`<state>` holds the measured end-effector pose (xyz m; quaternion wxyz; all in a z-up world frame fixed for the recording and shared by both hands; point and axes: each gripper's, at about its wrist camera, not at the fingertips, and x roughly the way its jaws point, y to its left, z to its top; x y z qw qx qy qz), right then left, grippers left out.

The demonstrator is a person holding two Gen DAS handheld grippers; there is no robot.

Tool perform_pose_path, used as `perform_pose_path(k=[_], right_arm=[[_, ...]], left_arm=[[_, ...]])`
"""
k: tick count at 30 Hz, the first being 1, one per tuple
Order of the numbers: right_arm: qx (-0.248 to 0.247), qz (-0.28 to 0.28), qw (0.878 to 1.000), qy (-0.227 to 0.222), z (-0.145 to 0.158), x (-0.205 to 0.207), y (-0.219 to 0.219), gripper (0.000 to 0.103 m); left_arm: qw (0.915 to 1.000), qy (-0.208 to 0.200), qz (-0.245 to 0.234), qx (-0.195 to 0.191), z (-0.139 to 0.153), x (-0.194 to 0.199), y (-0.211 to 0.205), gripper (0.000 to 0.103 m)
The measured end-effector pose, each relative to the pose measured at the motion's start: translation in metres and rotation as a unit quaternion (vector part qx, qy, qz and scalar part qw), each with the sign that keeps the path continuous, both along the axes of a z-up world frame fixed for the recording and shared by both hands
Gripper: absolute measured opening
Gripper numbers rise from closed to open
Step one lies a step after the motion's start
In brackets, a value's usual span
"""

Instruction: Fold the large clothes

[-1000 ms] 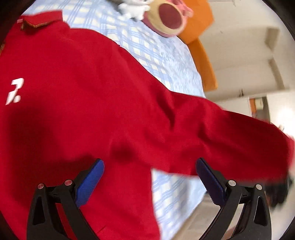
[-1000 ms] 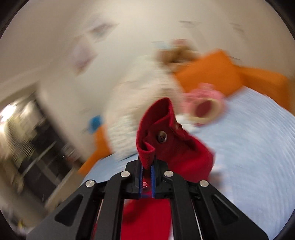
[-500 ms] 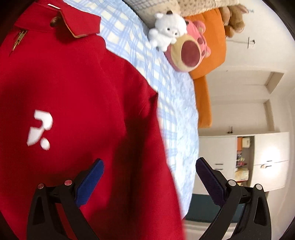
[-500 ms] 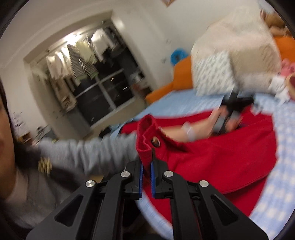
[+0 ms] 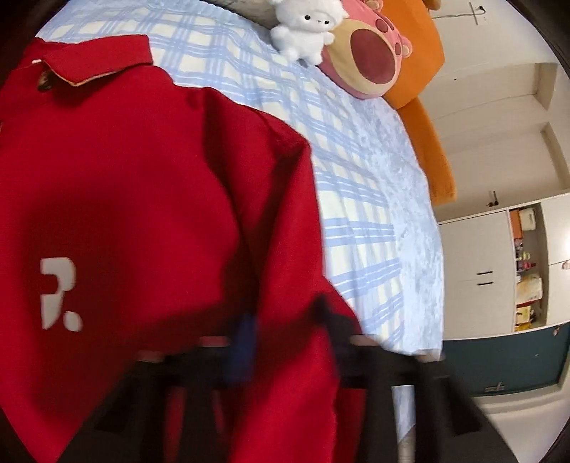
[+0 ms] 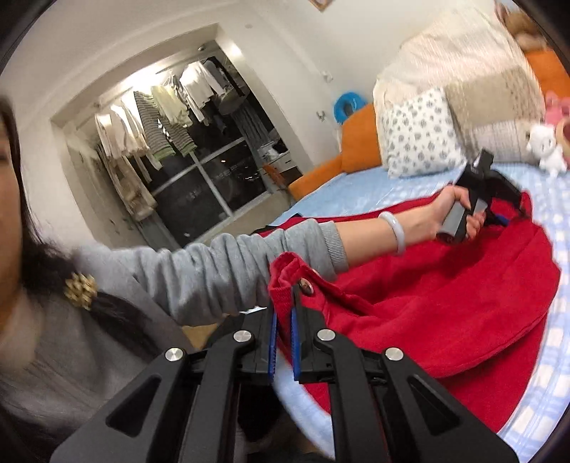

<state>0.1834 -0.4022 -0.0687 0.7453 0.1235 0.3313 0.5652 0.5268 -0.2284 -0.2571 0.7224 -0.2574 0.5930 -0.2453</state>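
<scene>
Since the earlier frames, the left gripper (image 5: 285, 342) has come lower over the red jacket (image 5: 142, 199), and its jaws, before wide apart, are now closing with the red cloth of the jacket's right edge between them; they are blurred in the left wrist view, so I cannot tell if the pads already press the cloth. The right gripper (image 6: 283, 342) has swung around and now looks back across the bed; its jaws stay together, clamped on the sleeve cuff (image 6: 285, 281) with a metal snap button (image 6: 307, 287). The red jacket lies spread on the blue checked bedsheet (image 5: 356, 178), with the collar (image 5: 92, 64) toward the head of the bed and a white logo (image 5: 57, 292) on the chest. In the right wrist view the person's left hand (image 6: 459, 213), with a pale bangle (image 6: 395, 231) on the wrist and a grey sleeve (image 6: 231, 270), holds the left gripper's handle above the far side of the jacket. A white plush toy (image 5: 306, 32) and a pink plush toy (image 5: 367, 60) sit near the orange headboard (image 5: 424, 71).
</scene>
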Motion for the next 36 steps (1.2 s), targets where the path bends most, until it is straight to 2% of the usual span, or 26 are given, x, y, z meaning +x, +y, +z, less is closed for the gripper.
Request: perform_pose_path(k=[1,2,4,6,7,8,10,13,15,16,17,18,20,23,24,25,26,27,28,29,31,33,36], right_arm=[[-0.014,0.003,1.000,-0.008,-0.004,-0.006,0.008,0.008],[-0.033,0.007,0.999,-0.017,-0.010,-0.012,0.018,0.009],[-0.064,0.025,0.998,-0.011,-0.025,-0.020,0.036,0.013],[-0.118,0.038,0.992,-0.007,-0.040,-0.028,0.053,0.039],[-0.133,0.035,0.990,-0.008,-0.044,-0.031,0.055,0.062],[-0.130,0.022,0.991,-0.015,-0.043,-0.032,0.049,0.071],[-0.101,-0.002,0.995,-0.018,-0.041,-0.026,0.029,0.072],[-0.058,-0.099,0.993,-0.006,-0.039,0.013,-0.020,0.074],[-0.061,-0.186,0.980,0.025,-0.053,0.055,-0.053,0.067],[-0.064,-0.235,0.968,0.057,-0.067,0.083,-0.074,0.055],[-0.073,-0.273,0.955,0.090,-0.085,0.111,-0.091,0.050],[-0.082,-0.301,0.944,0.112,-0.102,0.134,-0.104,0.050],[-0.107,-0.339,0.921,0.159,-0.138,0.175,-0.121,0.050],[-0.121,-0.349,0.901,0.226,-0.186,0.212,-0.126,0.049],[-0.110,-0.344,0.902,0.239,-0.195,0.216,-0.126,0.048],[-0.092,-0.338,0.902,0.253,-0.204,0.220,-0.124,0.039],[-0.076,-0.334,0.903,0.259,-0.206,0.223,-0.122,0.028],[-0.052,-0.329,0.904,0.267,-0.210,0.223,-0.117,0.022],[-0.037,-0.329,0.904,0.271,-0.212,0.223,-0.116,0.011],[-0.023,-0.333,0.902,0.276,-0.213,0.224,-0.113,0.005],[-0.011,-0.342,0.897,0.278,-0.210,0.226,-0.116,0.005],[0.013,-0.355,0.890,0.286,-0.207,0.233,-0.121,0.005],[0.058,-0.387,0.873,0.291,-0.205,0.241,-0.145,0.005]], left_arm=[[1.0000,-0.002,0.002,0.002,0.000,-0.001,0.000,0.018],[0.9999,-0.008,0.003,0.008,0.002,0.002,-0.003,0.012],[0.9997,-0.019,0.000,0.019,0.007,0.004,-0.004,0.010],[0.9992,-0.024,0.003,0.033,0.011,0.004,0.002,0.010],[0.9989,-0.025,0.001,0.039,0.013,0.005,0.007,0.010],[0.9987,-0.026,-0.001,0.043,0.016,0.005,0.011,0.011],[0.9981,-0.030,0.000,0.054,0.017,0.005,0.023,0.011],[0.9981,-0.030,0.011,0.052,0.015,0.005,0.036,0.013],[0.9981,-0.034,0.020,0.047,0.013,0.008,0.039,0.015],[0.9981,-0.038,0.023,0.042,0.012,0.007,0.041,0.016],[0.9981,-0.042,0.029,0.035,0.012,0.010,0.040,0.020],[0.9976,-0.050,0.038,0.029,0.013,0.013,0.039,0.029],[0.9962,-0.063,0.053,0.027,0.016,0.017,0.039,0.045],[0.9956,-0.072,0.060,0.008,0.020,0.027,0.032,0.046],[0.9958,-0.072,0.056,0.002,0.020,0.030,0.026,0.046],[0.9960,-0.076,0.046,0.012,0.021,0.032,0.019,0.045],[0.9954,-0.081,0.040,0.029,0.021,0.033,0.012,0.038],[0.9948,-0.085,0.033,0.045,0.021,0.035,0.004,0.022],[0.9945,-0.086,0.028,0.053,0.019,0.038,0.000,0.013],[0.9940,-0.091,0.030,0.053,0.018,0.039,-0.002,0.009],[0.9919,-0.104,0.042,0.060,0.020,0.045,-0.003,0.009],[0.9909,-0.114,0.052,0.050,0.026,0.054,-0.004,0.009],[0.9895,-0.122,0.061,0.046,0.034,0.073,-0.006,0.009]])
